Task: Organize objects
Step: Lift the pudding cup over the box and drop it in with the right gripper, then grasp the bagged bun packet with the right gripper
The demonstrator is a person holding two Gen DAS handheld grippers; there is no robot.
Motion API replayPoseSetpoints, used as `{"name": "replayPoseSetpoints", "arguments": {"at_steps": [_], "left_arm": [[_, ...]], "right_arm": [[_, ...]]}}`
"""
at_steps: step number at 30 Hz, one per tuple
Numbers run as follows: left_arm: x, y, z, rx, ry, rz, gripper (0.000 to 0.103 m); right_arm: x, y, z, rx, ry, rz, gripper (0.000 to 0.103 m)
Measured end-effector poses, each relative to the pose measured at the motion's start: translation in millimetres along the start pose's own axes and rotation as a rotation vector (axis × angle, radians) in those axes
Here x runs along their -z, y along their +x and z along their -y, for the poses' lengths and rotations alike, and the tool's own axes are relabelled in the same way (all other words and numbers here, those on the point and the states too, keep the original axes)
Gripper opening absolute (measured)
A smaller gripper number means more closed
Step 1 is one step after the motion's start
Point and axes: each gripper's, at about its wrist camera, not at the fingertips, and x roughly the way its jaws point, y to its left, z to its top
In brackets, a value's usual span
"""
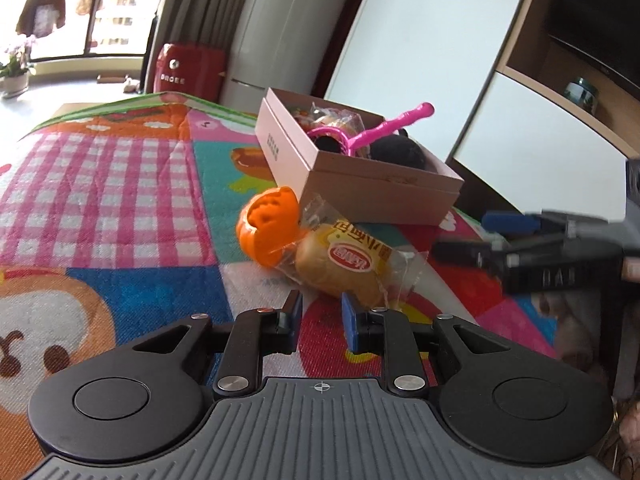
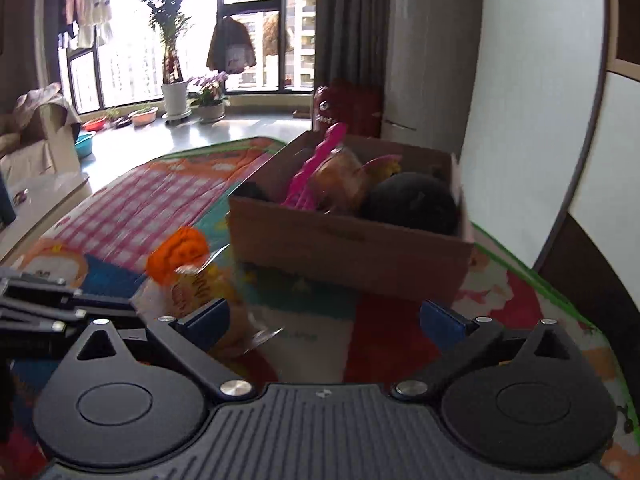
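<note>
A cardboard box (image 1: pixel 360 188) (image 2: pixel 348 248) stands on the colourful play mat (image 1: pixel 100 184). In it lie a pink plastic toy (image 1: pixel 384 128) (image 2: pixel 316 168), a black round thing (image 1: pixel 396 152) (image 2: pixel 408 204) and a wrapped bun (image 2: pixel 340 176). In front of the box lie an orange toy (image 1: pixel 268 228) (image 2: pixel 178 254) and another wrapped bun (image 1: pixel 344 272) (image 2: pixel 192 288), touching each other. My left gripper (image 1: pixel 321 314) is just short of this bun, its jaws almost together and empty. My right gripper (image 2: pixel 326 322) (image 1: pixel 476 236) stands wide open and empty, right of the bun and in front of the box.
A red container (image 1: pixel 188 68) and a tall white cabinet (image 1: pixel 260 32) stand behind the mat. A wooden shelf unit with a dark screen (image 1: pixel 592 12) is at the right. Potted plants (image 2: pixel 174 96) line the window, and a covered sofa (image 2: pixel 36 136) stands at the left.
</note>
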Motion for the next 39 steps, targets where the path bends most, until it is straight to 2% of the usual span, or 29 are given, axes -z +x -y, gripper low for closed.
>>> {"name": "replayPoseSetpoints", "arguments": {"at_steps": [2,5,7,9,11,12,14,17,22,24,25,26,27,31,36,39], "left_arm": [[-4.9,-3.4,-2.5,-0.038,-0.009,0.016,0.024],[-8.8,-7.2,-5.1,-0.104,0.001,0.020,0.024],[-10.3,-8.1,-8.3,-0.133,-0.003,0.012,0.024],[-11.0,-8.8,-11.2,-0.163,-0.006,0.005,0.024],[-11.0,-9.8,-13.6,-0.179,-0.005,0.000,0.024],[-10.6,-10.2,-14.6,-0.183,-0.005,-0.004,0.024],[-10.1,-10.1,-15.8,-0.187,-0.003,-0.010,0.024],[-8.7,-8.6,-15.4,-0.184,0.002,-0.016,0.024],[-5.9,-0.3,-12.5,-0.179,0.002,-0.022,0.024],[-4.9,3.1,-11.1,-0.183,0.005,-0.022,0.024],[-4.3,4.7,-10.3,-0.185,0.011,-0.026,0.024],[-3.2,7.4,-9.0,-0.184,0.018,-0.035,0.024],[-2.0,9.6,-7.6,-0.178,0.027,-0.048,0.024],[1.9,14.0,5.8,-0.192,0.108,-0.064,0.033],[6.5,23.7,23.5,-0.185,0.187,-0.086,0.070],[9.9,29.3,31.5,-0.188,0.226,-0.092,0.081]], "right_arm": [[6.6,3.5,-20.6,-0.056,-0.073,-0.018,0.101],[13.2,3.7,-52.9,-0.061,-0.218,0.017,0.101],[9.5,9.9,-64.5,-0.062,-0.256,0.036,0.101],[2.1,20.7,-67.8,-0.071,-0.241,0.039,0.099],[-4.1,28.9,-66.8,-0.073,-0.212,0.015,0.078],[-6.2,31.8,-64.9,-0.083,-0.190,-0.011,0.063],[-9.2,30.9,-56.9,-0.085,-0.142,-0.017,0.059],[-2.3,24.5,-46.1,-0.012,-0.127,-0.020,0.056],[18.8,3.6,-8.0,0.081,-0.033,-0.023,0.056],[25.5,-2.5,4.9,0.098,0.000,-0.019,0.059],[28.3,-3.4,8.8,0.092,0.015,-0.022,0.068],[31.7,-2.6,12.3,0.085,0.035,-0.021,0.087],[34.5,-1.3,13.6,0.087,0.051,-0.013,0.097],[33.4,1.3,17.5,0.078,0.081,-0.014,0.101],[34.5,2.2,30.5,0.053,0.156,-0.022,0.101],[35.3,1.6,39.0,0.049,0.209,-0.018,0.103]]}}
